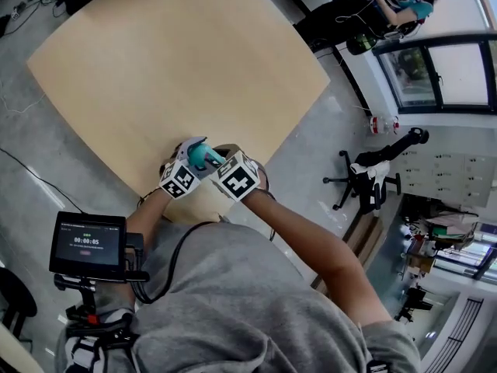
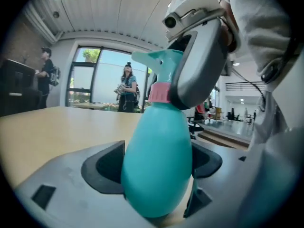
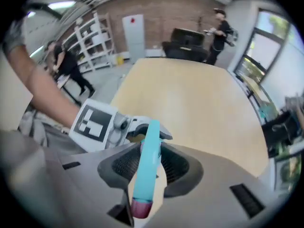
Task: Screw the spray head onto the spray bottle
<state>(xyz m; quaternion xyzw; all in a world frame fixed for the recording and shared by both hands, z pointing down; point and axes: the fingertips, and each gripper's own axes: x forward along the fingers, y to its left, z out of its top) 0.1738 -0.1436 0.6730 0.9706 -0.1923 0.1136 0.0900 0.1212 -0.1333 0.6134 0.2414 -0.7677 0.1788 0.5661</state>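
Teal spray bottle [image 2: 156, 146] is at the near edge of the surface [image 1: 178, 61], its body clamped upright in the left claw [image 2: 159, 175]. The right claw [image 3: 147, 167] grips the spray head [image 3: 148, 141], which sits on the neck at the pink collar [image 2: 159, 93]. Judged step: threading, barely started. The next move calls for turning the head squarely while the body is held fast.

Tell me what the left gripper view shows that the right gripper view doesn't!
Only the left gripper view shows the fat teal bottle squeezed in the left gripper. Only the right gripper view shows that gripper's marker cube and the white shelves. Both show the spray head, its pink collar and the wooden table.
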